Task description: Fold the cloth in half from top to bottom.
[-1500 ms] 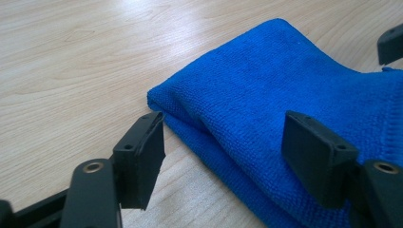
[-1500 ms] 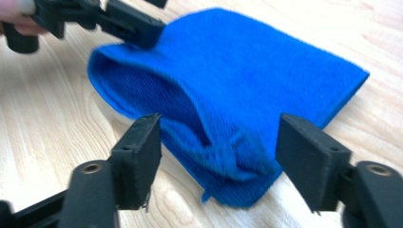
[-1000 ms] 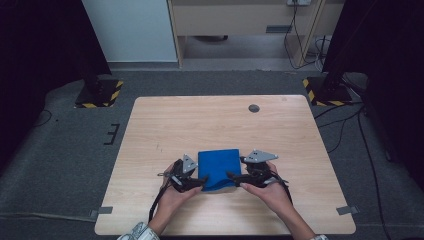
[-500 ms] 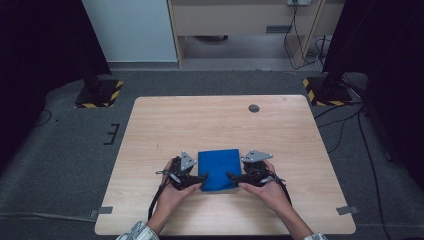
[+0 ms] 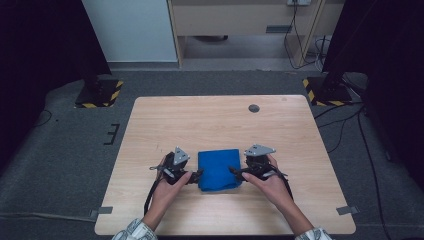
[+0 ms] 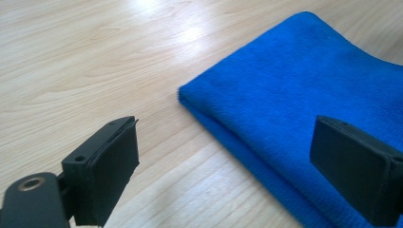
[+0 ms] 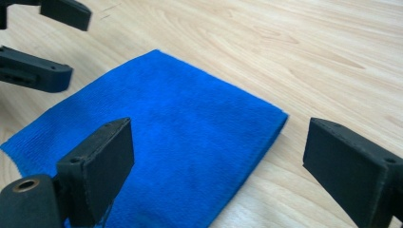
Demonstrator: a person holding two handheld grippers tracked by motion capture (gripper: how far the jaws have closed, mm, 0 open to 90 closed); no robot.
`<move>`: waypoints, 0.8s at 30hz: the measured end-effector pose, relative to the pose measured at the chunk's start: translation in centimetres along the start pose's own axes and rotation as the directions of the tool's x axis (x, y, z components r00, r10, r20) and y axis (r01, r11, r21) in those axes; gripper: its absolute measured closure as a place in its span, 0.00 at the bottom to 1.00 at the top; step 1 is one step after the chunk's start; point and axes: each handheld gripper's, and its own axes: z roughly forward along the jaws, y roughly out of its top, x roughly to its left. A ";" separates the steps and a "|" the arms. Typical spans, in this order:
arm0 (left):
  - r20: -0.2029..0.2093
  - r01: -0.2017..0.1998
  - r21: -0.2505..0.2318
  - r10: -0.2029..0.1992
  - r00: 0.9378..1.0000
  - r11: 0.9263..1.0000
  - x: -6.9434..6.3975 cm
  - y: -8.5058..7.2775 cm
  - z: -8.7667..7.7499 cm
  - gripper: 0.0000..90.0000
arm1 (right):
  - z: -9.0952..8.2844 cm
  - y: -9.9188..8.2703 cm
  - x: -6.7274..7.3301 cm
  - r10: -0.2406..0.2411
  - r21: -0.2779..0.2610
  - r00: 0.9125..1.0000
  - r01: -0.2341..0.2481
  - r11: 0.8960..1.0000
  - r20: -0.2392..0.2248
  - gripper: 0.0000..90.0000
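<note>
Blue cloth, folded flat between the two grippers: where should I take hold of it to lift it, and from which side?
Grip the blue cloth at its near corners, one gripper per side edge, coming in low and level from the left and right. It lies flat, so only the stacked edges give the fingers something to pinch. Both grippers sit open beside it.

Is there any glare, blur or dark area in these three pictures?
High view: the table is evenly lit, the room's sides fall into near black. Left gripper view: a pale glare patch on the wood beyond the blue cloth; the near jaws look slightly soft. Right gripper view: even light, with the cloth sharp.
</note>
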 end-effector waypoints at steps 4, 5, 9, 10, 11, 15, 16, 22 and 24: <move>-0.010 0.012 -0.002 -0.012 1.000 1.000 0.8 0.0 -0.3 0.09 | -0.4 0.0 -0.6 0.008 -0.004 1.000 -0.007 1.000 0.012 0.11; -0.010 0.015 -0.002 -0.015 1.000 1.000 1.0 0.0 -0.4 0.09 | -0.5 -0.1 -0.8 0.011 -0.006 1.000 -0.010 1.000 0.014 0.11; -0.021 0.011 -0.006 -0.012 1.000 1.000 1.7 0.0 -0.7 0.09 | -1.0 -0.1 -1.6 0.018 -0.010 0.999 -0.018 1.000 0.036 0.11; -0.021 0.011 -0.006 -0.012 1.000 1.000 1.7 0.0 -0.7 0.09 | -1.0 -0.1 -1.6 0.018 -0.010 0.999 -0.018 1.000 0.036 0.11; -0.027 0.014 -0.008 -0.015 1.000 1.000 1.9 -0.1 -0.8 0.09 | -1.1 -0.2 -1.9 0.025 -0.008 0.999 -0.025 1.000 0.043 0.11; -0.057 0.043 -0.001 -0.043 0.997 0.999 3.5 -0.3 -1.2 0.09 | -2.1 -0.7 -3.8 0.048 -0.010 0.994 -0.047 0.999 0.093 0.11; -0.064 0.051 -0.002 -0.051 0.997 0.999 3.8 -0.4 -1.3 0.09 | -2.4 -0.9 -4.2 0.058 -0.014 0.993 -0.057 0.998 0.102 0.11; -0.113 0.084 0.003 -0.083 0.990 0.996 5.9 -1.1 -1.9 0.09 | -4.2 -1.8 -7.3 0.108 -0.044 0.980 -0.102 0.994 0.168 0.11; -0.129 0.095 0.009 -0.093 0.987 0.995 6.6 -1.3 -2.0 0.09 | -4.7 -2.2 -8.2 0.120 -0.046 0.974 -0.113 0.993 0.194 0.11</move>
